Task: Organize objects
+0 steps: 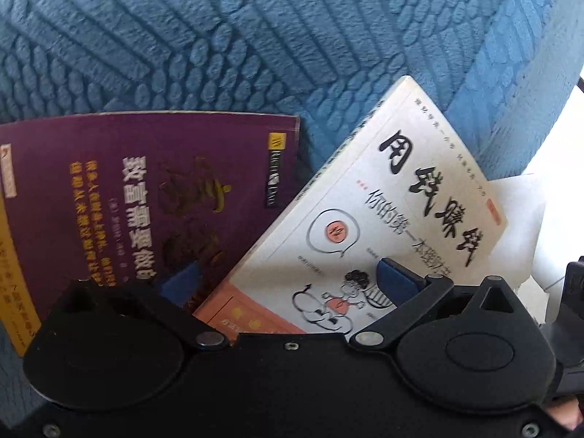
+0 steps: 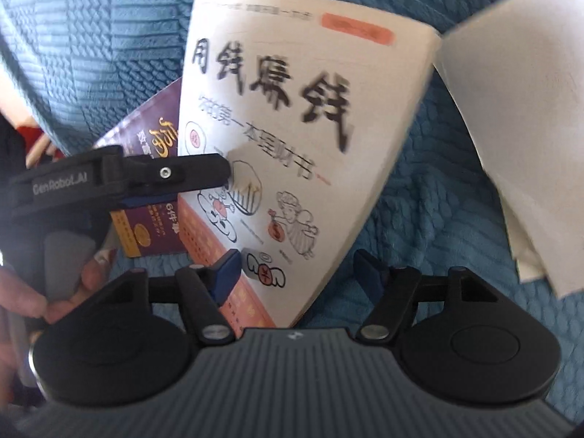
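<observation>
While the two books lie overlapping on the blue textured blanket (image 1: 255, 36), both grippers hang low over them, so the step in hand looks like gathering the books into one stack. The white book (image 1: 383, 211) lies askew with its near corner over the purple book (image 1: 146, 189), and a loose white sheet of paper (image 2: 518, 146) sits just beside it on the right. The right gripper (image 2: 295, 273) stands with its jaws apart on either side of the white book's lower corner; the left blue pad (image 2: 228, 270) sits over the cover and the other is off the book's edge, and neither appears to press, so I read it as not yet gripping. The left gripper (image 1: 292, 281) also spreads wide across both books, one pad over the purple cover and one over the white, but whether either pad bears down I cannot tell; in the right wrist view its finger (image 2: 175, 173) reaches over the seam between the two covers. The next move probably calls for the right jaws to pinch the white book's corner firmly, then square it onto the purple one without dragging the paper along.
</observation>
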`<state>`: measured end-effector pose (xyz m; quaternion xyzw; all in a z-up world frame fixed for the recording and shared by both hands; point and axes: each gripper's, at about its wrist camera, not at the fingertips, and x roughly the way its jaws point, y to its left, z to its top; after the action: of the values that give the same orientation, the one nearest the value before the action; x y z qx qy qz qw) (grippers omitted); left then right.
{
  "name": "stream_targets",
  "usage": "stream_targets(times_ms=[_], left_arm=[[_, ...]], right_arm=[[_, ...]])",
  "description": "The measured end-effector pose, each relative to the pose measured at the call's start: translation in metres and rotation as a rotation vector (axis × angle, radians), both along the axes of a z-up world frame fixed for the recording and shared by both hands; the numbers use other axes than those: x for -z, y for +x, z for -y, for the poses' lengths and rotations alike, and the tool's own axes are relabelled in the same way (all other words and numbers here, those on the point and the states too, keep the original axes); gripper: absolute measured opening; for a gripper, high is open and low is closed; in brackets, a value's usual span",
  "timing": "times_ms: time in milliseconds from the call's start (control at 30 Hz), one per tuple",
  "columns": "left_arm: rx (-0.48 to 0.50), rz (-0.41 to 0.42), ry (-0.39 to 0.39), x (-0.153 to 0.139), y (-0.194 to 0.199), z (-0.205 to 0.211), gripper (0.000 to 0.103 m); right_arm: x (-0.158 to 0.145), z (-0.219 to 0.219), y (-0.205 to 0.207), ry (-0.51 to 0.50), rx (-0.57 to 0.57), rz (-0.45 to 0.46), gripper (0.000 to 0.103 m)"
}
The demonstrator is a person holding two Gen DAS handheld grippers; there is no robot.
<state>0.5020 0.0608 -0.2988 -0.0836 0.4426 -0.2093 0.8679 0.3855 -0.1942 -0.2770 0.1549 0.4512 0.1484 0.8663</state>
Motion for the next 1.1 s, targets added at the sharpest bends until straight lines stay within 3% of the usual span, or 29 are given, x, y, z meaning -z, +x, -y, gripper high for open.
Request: stream_targets(times_ms=[133,400,700,967,1100], left_arm=[[0.039,0.030,0.019,-0.002,0.001,0.007,0.102],[0.141,0.073,0.061,-0.005,0.002,0.023,0.103],[0.336,0.147,0.130,0.011,0.004,0.047,0.103],[0.371,0.172,0.101,0.015,0.007,0.044,0.102],[0.356,0.160,0.122,0.013,-0.001,0.044,0.095]], right_arm=[[-0.007,-0.016,-0.004,-0.100,-0.050,0.064,0.065],[-0.003,-0.014,0.001,-0.053,-0.007,0.023,0.055],[-0.005,-0.011,-0.006,-0.046,-0.006,0.029,0.054],[-0.003,-0.003,-0.010,-0.042,-0.001,0.039,0.055],[-0.002,-0.003,-0.011,-0.033,0.018,0.033,0.054]])
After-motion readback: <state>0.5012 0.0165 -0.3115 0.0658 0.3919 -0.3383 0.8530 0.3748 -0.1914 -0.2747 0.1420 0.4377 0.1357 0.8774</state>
